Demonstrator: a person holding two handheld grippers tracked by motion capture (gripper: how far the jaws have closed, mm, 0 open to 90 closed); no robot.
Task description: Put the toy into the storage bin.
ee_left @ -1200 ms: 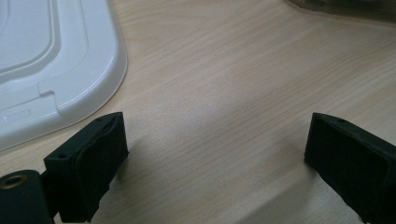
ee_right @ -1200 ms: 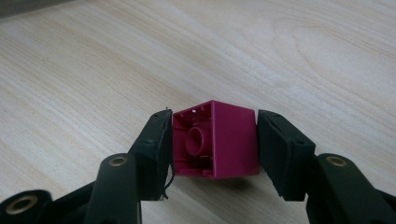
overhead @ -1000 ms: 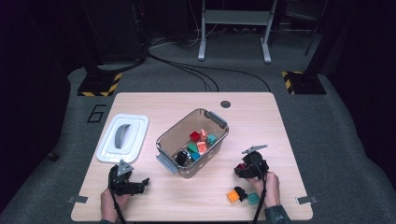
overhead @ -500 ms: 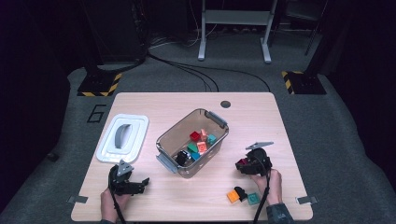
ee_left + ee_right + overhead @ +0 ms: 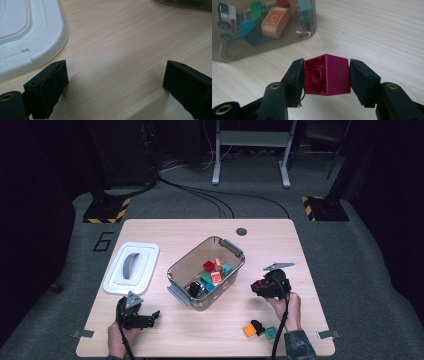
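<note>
Right gripper (image 5: 325, 75) clamping a magenta brick (image 5: 327, 74) by two opposite side walls, hollow underside turned toward the camera, probably so that flat faces meet the pads squarely and keep the brick from twisting; carrying the brick clear of the table (image 5: 280, 240), beside the right end of the bin (image 5: 206, 273) in the high view, where the right gripper (image 5: 260, 286) is hanging level with the rim, presumably to clear the wall before a drop inside. Sitting in the bin: a red brick (image 5: 209, 266), teal, green and orange pieces, and a toy car (image 5: 227, 15) against the clear wall; judging from these, sorting loose pieces into the bin. Lying on the table near the right hand (image 5: 288, 303): an orange brick (image 5: 249, 330), a black piece (image 5: 258, 325) and a teal brick (image 5: 270, 333), seemingly awaiting their turn. Lying flat to the left of the bin, well apart from it: the white lid (image 5: 132, 267), kept off so the opening remains free. Left gripper (image 5: 115, 80) resting low over bare wood near the lid's corner (image 5: 50, 32), jaws spread wide with nothing between them, likely parked out of the way.
</note>
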